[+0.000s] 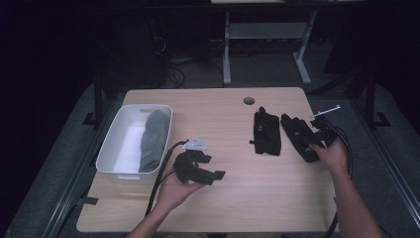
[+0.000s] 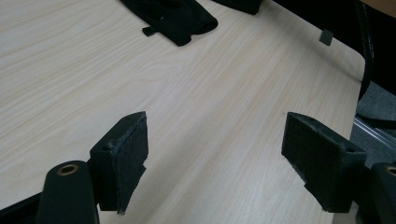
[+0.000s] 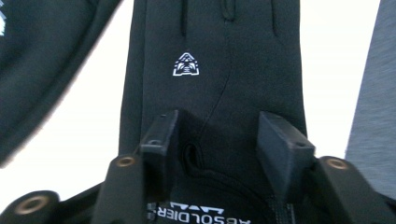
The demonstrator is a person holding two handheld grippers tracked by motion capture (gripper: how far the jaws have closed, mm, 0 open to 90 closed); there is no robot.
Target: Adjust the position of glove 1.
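Straddling the black fabric glove (image 3: 219, 70) on the pale wooden worktop (image 1: 233, 163), my right gripper (image 3: 217, 140) has jaws half-open, not visibly pinching; left gripper (image 2: 215, 158) jaws wide, empty.

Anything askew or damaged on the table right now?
Nothing stands out. Two black gloves lie flat side by side, the grey cloth sits inside the white bin, and the right claw straddles one glove's cuff.

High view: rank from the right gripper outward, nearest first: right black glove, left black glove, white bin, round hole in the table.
1. Right black glove: under the right gripper, at its jaws.
2. Left black glove: just left of the first.
3. Round hole: farther, toward the back edge.
4. White bin: far left, holding grey cloth.
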